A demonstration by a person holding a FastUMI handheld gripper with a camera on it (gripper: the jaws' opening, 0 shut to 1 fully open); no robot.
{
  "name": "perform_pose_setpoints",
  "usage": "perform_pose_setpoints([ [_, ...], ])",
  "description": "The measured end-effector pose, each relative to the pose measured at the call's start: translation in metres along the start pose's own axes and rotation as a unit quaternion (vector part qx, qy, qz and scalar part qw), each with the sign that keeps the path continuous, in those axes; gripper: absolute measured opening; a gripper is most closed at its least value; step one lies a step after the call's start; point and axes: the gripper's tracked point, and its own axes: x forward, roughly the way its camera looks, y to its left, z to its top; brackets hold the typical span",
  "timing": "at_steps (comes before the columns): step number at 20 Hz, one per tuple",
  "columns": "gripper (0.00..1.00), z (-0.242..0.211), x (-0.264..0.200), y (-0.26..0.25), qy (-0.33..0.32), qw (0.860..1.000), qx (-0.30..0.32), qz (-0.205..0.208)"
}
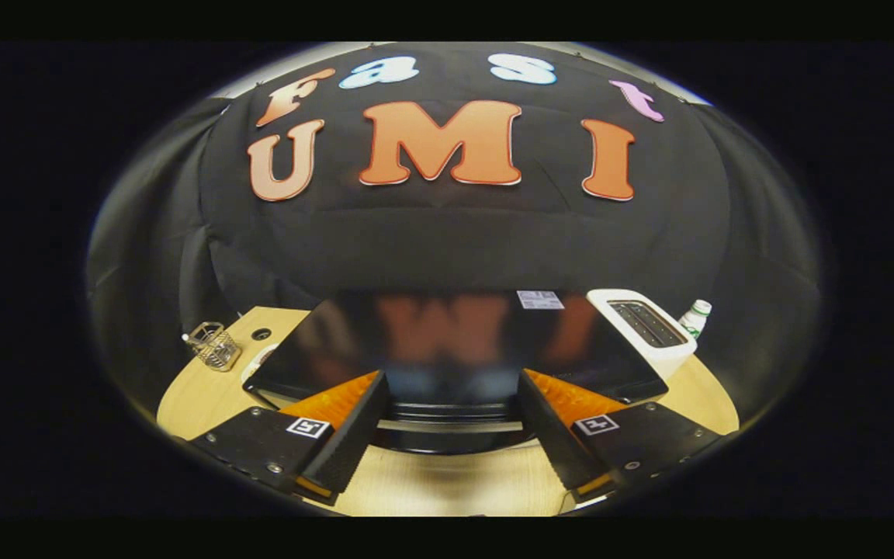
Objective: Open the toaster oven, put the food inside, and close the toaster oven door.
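A black toaster oven (455,341) with a glossy top stands on the wooden table (431,481), right under and ahead of me. Its silver door handle (451,425) runs across the front, low between my two fingers. I look down on the oven from above its front edge, and the door itself is hidden from this angle. My gripper (453,380) is open, one finger on each side of the handle's middle, with nothing pressed between them. I cannot tell whether the fingers touch the oven.
A white slot toaster (645,330) stands against the oven's right side, with a white bottle (695,317) behind it. A small wire basket (214,345) sits on the table to the oven's left, near a round hole (261,334) in the tabletop.
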Motion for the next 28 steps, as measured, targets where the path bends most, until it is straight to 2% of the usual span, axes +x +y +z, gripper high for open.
perform_pose_setpoints([
  [10,0.99,-0.035,-0.049,0.004,0.054,0.998,-0.022,-0.005],
  [16,0.98,-0.082,-0.089,0.001,0.105,0.993,-0.047,-0.001],
  [19,0.97,-0.120,-0.102,0.001,0.144,0.988,-0.053,-0.001],
  [23,0.97,-0.172,-0.112,0.002,0.178,0.984,-0.029,0.004],
  [28,0.97,-0.198,-0.098,0.000,0.179,0.984,0.000,0.002],
])
